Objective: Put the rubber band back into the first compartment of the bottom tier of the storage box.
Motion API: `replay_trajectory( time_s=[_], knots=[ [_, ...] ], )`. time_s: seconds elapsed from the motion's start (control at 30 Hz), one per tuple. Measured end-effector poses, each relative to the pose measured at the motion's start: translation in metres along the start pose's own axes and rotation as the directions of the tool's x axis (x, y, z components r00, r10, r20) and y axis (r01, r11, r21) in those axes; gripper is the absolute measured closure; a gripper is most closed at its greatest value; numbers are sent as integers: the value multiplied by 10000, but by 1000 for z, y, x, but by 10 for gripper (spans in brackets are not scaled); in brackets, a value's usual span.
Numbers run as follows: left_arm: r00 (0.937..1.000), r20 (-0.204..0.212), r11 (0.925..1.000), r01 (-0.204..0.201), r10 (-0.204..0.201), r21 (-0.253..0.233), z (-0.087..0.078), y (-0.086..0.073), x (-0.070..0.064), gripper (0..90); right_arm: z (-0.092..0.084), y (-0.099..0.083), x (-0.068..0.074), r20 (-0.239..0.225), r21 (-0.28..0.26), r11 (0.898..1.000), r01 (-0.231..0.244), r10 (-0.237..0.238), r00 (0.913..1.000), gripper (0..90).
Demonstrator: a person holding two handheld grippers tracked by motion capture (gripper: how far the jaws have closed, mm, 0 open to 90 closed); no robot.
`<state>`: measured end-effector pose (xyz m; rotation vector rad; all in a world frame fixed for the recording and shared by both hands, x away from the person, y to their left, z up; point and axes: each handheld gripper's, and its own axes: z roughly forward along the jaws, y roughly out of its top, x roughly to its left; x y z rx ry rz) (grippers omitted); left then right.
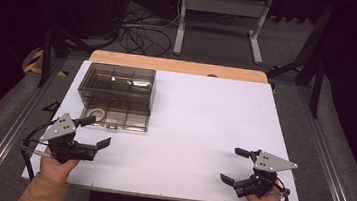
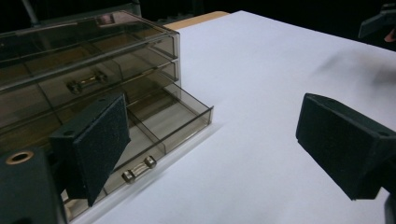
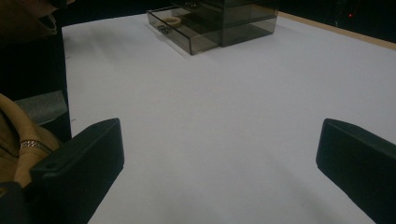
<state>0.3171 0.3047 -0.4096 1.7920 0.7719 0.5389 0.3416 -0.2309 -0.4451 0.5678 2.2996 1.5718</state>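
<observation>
Smoky brown see-through drawer box (image 1: 117,91) on white table cover (image 1: 203,133), black grippers' fingers (image 2: 95,142)

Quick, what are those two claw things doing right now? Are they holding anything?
Left gripper: open, holding nothing, next to the drawer box.
Right gripper: open, holding nothing, over the white table.

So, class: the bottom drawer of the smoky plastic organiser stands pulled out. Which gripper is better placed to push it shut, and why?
Left. The left gripper hangs open right beside the open drawer; the right gripper is at the opposite corner of the white table.
</observation>
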Motion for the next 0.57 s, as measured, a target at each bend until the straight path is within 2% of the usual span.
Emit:
replay_trajectory(
  time_s=[0.1,0.23,0.33,0.5,0.57],
  knots=[
    [9998,145,9999,-101,102,-16,1,-6,-4,104,0,0,0,-10,0,10000,8,-8,10000,17],
    [9974,212,9973,-687,693,-265,4,-16,-9,105,0,0,0,-14,2,10000,-1,1,10000,17],
    [9975,549,9989,-425,434,-184,5,-23,-11,104,0,0,0,-5,-1,10000,10,-10,10000,17],
    [9989,463,9997,-96,106,-209,4,-32,-11,104,1,0,1,-30,42,10000,7,-7,10000,17],
    [9993,360,9998,-111,116,-150,4,-34,-11,103,1,0,1,-30,43,10000,0,0,10000,17]
  ],
)
